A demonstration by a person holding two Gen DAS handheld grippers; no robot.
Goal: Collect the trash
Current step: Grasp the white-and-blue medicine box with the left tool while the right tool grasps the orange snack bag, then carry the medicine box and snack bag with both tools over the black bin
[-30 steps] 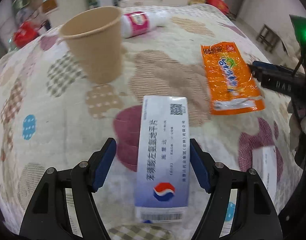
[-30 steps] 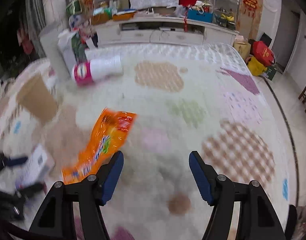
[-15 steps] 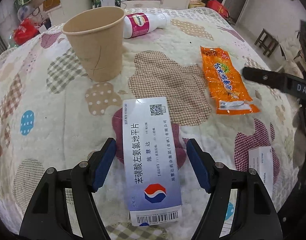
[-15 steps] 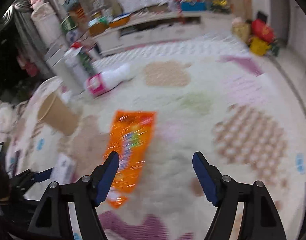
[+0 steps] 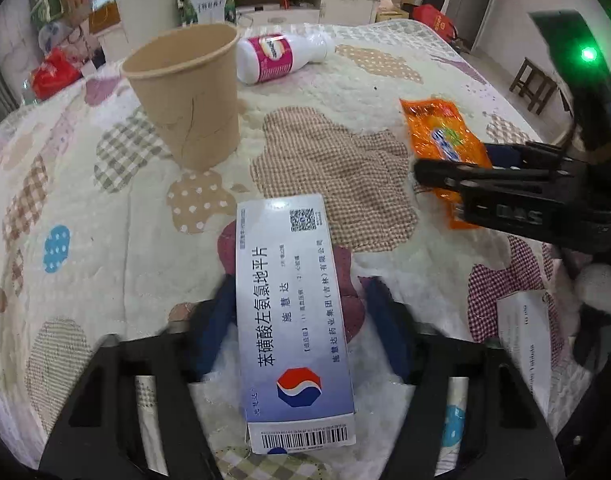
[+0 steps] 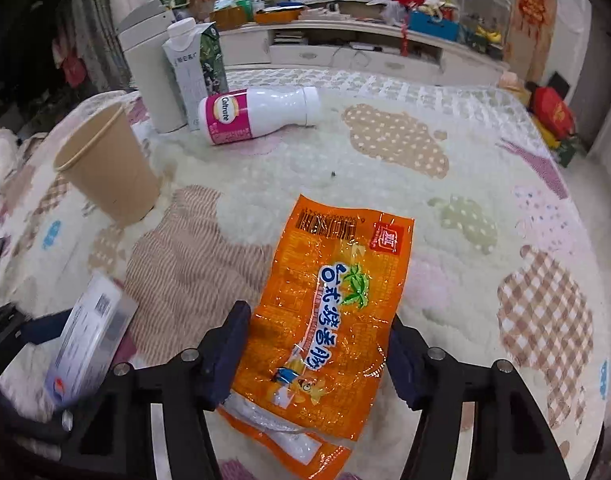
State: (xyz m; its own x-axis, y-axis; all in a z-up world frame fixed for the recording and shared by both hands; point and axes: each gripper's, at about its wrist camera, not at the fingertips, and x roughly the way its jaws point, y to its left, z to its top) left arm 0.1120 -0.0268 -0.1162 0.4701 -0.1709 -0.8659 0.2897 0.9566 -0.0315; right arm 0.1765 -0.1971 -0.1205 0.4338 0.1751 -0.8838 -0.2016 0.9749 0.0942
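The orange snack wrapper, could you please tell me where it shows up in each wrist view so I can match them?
Left wrist: orange snack wrapper at right of centre, partly behind the right gripper.
Right wrist: it lies at bottom centre, between the gripper's blue pads.
Shared landmark: the upright paper cup, left of the wrapper in both.

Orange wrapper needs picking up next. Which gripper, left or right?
Right. The right gripper already straddles the orange wrapper, and its jaws have just been closing on it. The left gripper is busy around the medicine box.
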